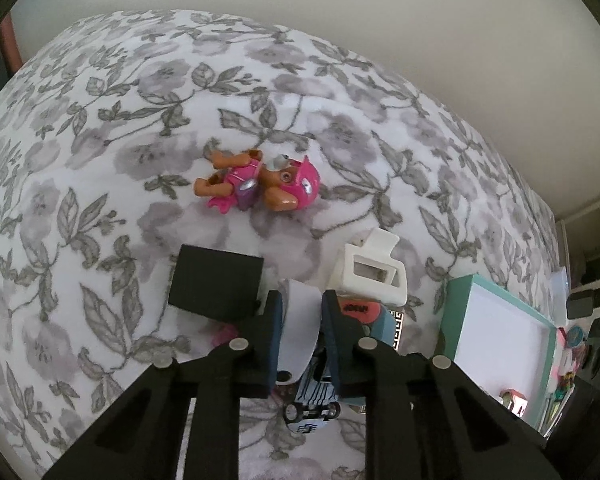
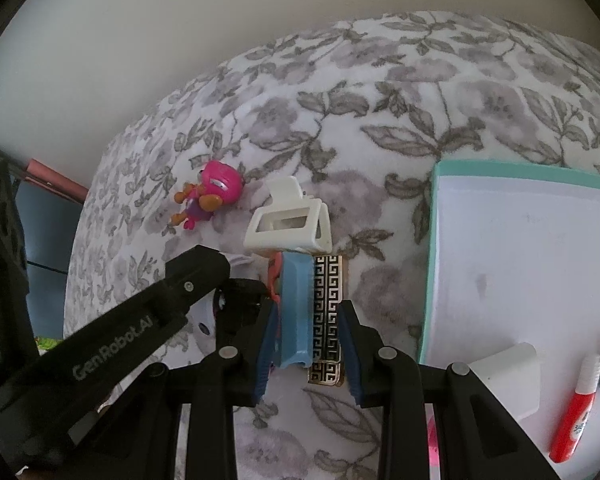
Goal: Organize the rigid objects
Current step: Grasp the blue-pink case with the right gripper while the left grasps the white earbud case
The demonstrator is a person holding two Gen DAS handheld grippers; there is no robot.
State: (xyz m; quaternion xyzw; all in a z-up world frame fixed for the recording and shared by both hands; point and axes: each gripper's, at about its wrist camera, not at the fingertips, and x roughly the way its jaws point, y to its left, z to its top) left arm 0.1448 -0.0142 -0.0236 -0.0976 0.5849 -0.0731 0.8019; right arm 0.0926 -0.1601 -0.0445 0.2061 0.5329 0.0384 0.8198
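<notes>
Left gripper clamped on a white curved plastic strip, black box just left of it. Right gripper clamped on a light-blue plastic block and black-gold patterned card. White plastic hair claw just past its tips, pink toy pup figure further left, teal-rimmed white tray to its right.

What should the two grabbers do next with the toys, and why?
Probably lift the right gripper and carry its blue block over to the tray. Its pads already squeeze the block, and the tray sits just beside it with bare room. The left gripper holds a white piece.
</notes>
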